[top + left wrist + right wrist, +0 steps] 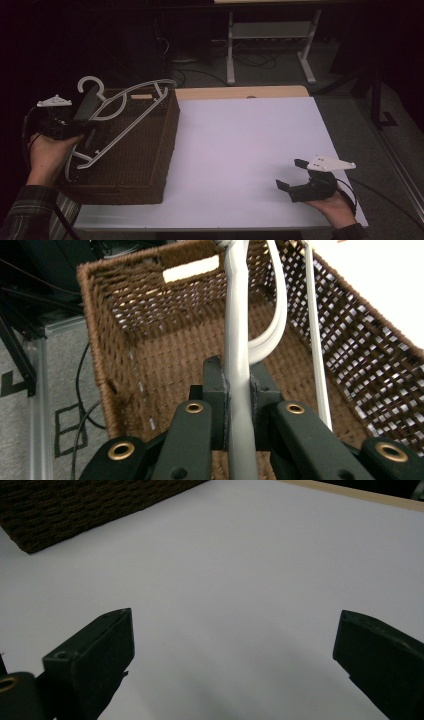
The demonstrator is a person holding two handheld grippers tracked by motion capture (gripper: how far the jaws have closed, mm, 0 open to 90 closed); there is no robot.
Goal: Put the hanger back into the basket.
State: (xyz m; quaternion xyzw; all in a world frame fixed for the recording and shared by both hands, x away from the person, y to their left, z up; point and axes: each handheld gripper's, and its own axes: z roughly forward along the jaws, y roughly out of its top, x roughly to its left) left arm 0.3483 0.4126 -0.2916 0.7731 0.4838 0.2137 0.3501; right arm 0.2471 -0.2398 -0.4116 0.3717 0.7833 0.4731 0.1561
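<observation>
White plastic hanger [236,340] sits clamped in the left claw [239,390] above the wicker basket [125,340].

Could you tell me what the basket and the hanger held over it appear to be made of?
Basket: woven wicker or rattan-like fibre, dark brown and matte; the open weave lets light through its walls. Hanger: probably moulded plastic, pale grey-white with a smooth, slight sheen; painted metal can't be excluded.

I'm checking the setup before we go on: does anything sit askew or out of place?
The white hanger lies tilted across the brown basket, its hook poking over the rim, clamped by the left gripper. Nothing looks spilled or damaged.
</observation>
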